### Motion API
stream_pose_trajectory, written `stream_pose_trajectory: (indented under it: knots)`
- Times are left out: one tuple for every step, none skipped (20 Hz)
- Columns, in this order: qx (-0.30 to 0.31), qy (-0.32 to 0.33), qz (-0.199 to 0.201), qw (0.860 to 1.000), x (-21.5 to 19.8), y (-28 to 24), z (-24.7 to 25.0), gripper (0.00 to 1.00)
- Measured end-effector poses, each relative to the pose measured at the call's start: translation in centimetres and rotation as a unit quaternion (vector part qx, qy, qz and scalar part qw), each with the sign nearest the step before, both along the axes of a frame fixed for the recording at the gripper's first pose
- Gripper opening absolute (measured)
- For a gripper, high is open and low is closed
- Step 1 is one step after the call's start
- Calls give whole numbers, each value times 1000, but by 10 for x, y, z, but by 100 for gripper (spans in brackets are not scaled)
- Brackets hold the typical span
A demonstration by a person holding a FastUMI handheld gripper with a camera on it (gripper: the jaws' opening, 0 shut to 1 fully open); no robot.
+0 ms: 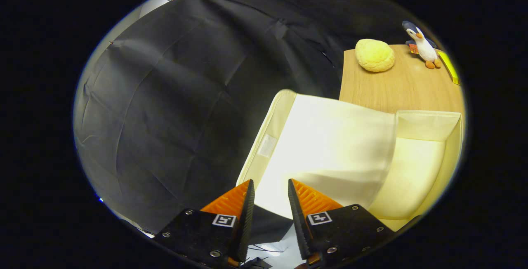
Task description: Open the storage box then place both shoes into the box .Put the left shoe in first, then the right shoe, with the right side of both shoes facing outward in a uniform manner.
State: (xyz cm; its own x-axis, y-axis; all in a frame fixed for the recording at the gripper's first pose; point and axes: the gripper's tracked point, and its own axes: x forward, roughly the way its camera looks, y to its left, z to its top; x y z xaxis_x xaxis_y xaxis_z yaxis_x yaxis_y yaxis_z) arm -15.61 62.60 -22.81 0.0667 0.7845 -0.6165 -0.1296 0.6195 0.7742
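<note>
Gripper [271, 192] fingers spread, pinching nothing, at the lid's [330, 153] near edge. Lid is lifted, box [420, 170] interior exposed beyond it, so opening looks nearly done; both shoes remain to load. Small lid tag [267, 145] unreadable. Farther: table [400, 87], bun [374, 55], penguin toy [421, 45].

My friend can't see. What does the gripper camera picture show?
The tongs are open with nothing between them, just before the raised flap lid of a cream fabric storage box. Beyond it, on a wooden table, sit a round yellow bun-shaped toy and a small plush penguin.
</note>
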Motion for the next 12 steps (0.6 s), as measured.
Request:
stream_pose_trajectory:
  knots:
    - [-7,-10,-4,1000,2,-13,0,55]
    - [-16,-18,-9,1000,3,-33,-2,59]
    - [-26,-25,-14,999,5,-53,-6,62]
    - [-37,-34,-19,999,11,-71,-12,65]
    - [-49,-44,-25,998,16,-92,-19,69]
    - [-63,-57,-30,996,21,-114,-25,70]
    - [-79,-73,-35,994,25,-135,-29,75]
    - [-94,-90,-40,991,29,-157,-34,77]
    - [-106,-106,-43,988,33,-176,-38,80]
    - [-119,-121,-43,985,34,-194,-40,81]
    - [-137,-134,-42,981,35,-214,-46,82]
    - [-157,-146,-40,976,34,-236,-50,83]
